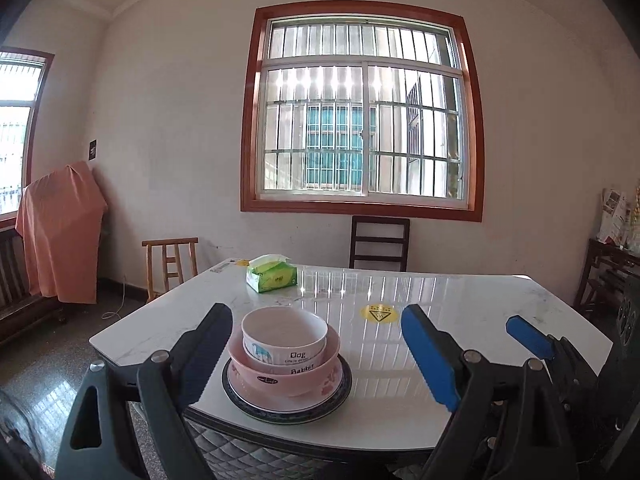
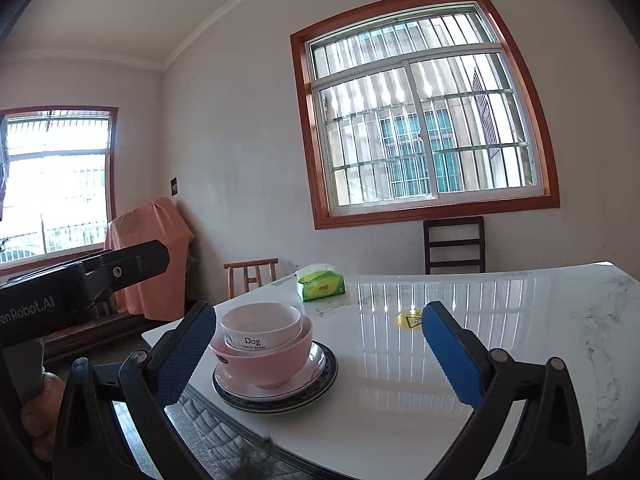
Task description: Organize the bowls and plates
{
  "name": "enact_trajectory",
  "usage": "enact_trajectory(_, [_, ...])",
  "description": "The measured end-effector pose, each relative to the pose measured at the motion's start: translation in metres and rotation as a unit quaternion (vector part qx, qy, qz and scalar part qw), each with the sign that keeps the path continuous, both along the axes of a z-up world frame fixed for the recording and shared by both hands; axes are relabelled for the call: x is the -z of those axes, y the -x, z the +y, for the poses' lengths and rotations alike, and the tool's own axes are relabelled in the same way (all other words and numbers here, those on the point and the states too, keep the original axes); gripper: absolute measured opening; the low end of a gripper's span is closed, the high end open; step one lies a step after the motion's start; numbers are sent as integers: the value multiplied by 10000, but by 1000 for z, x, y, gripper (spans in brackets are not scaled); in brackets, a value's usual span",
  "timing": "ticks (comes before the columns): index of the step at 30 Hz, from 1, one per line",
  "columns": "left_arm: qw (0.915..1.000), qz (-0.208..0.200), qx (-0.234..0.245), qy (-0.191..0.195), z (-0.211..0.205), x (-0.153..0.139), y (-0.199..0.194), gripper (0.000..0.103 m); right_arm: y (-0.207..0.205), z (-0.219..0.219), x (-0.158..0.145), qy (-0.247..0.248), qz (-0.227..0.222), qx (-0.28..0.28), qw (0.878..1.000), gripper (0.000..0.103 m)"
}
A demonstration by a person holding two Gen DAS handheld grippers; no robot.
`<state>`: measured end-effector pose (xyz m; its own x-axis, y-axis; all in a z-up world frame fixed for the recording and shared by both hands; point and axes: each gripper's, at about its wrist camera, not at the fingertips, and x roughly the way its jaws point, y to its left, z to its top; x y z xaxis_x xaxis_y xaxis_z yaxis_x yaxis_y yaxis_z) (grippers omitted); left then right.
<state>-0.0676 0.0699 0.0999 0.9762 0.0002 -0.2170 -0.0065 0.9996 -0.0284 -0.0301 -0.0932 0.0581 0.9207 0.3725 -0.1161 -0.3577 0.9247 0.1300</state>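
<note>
bowls (image 1: 285, 350) stacked on plates (image 1: 288, 402), both jaws wide.

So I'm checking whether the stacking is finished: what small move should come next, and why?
Probably just draw both grippers back. The white bowl sits nested in the pink bowl, on stacked plates. The left gripper and right gripper are open, holding nothing.

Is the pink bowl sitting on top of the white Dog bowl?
No, the white Dog bowl is nested inside the pink Rabbit bowl, which rests on stacked plates.
</note>
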Motion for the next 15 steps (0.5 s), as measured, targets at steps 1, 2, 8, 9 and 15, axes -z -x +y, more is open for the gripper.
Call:
enact_trajectory(1, [10000,-7,-67,-21,-1,3,0,89,0,2,1,19,26,6,10000,102])
enact_trajectory(2, [9999,-10,-130,-47,0,5,0,89,0,3,2,44,52,14,10000,102])
enact_trajectory(8, [9980,97,-621,-107,9,20,-6,89,-5,11,11,214,236,62,9995,102])
enact_trajectory(9, [9971,111,-747,-134,10,24,-7,89,-6,13,13,225,294,64,9993,102])
enact_trajectory(15, [9938,358,-1049,-60,21,47,-16,89,-11,21,27,332,633,63,9974,102])
